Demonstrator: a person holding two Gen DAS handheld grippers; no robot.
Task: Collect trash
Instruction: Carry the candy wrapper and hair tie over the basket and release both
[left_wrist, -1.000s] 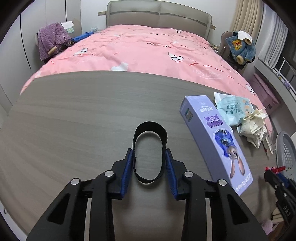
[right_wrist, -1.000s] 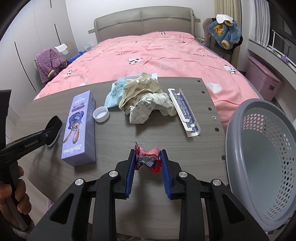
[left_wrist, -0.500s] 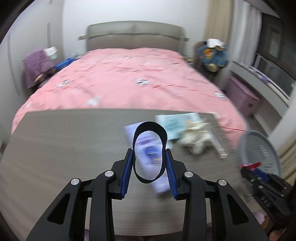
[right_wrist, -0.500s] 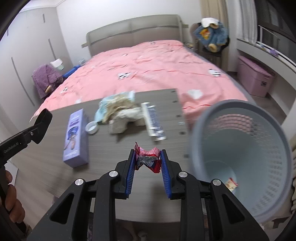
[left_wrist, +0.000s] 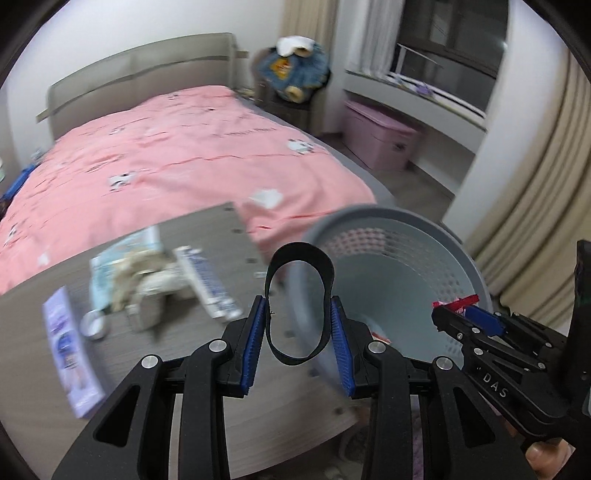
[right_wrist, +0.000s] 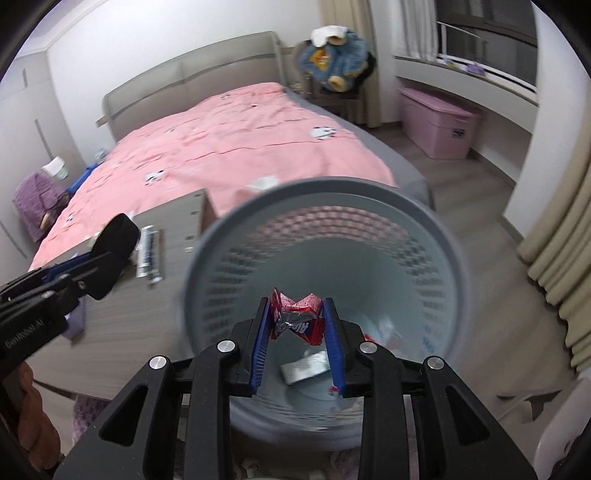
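Observation:
A black band loop (left_wrist: 327, 273) stands squeezed between the blue pads of my left gripper (left_wrist: 298, 306), which is shut on it near the table's right edge, beside the rim of the grey basket (left_wrist: 476, 269). My right gripper (right_wrist: 297, 306) hangs over the mouth of the grey basket (right_wrist: 454, 258) with a crumpled red wrapper (right_wrist: 295, 317) between its pads. Its jaws are opening, and the pads still touch the wrapper. Scraps (right_wrist: 304, 367) lie at the basket's bottom. In the left wrist view the right gripper (left_wrist: 454, 310) shows at the right, over the basket.
On the wooden table (left_wrist: 155, 369) lie crumpled paper (left_wrist: 136, 273), a purple box (left_wrist: 70, 347), a card strip (left_wrist: 207, 280) and a white cap (left_wrist: 94, 325). A pink bed (left_wrist: 166, 155) is behind. A pink storage box (right_wrist: 439, 122) and curtains stand at the right.
Both grippers have swung right from over the table toward the basket, each with its item. The right one is now above the basket's mouth; the left has reached the table's right edge.

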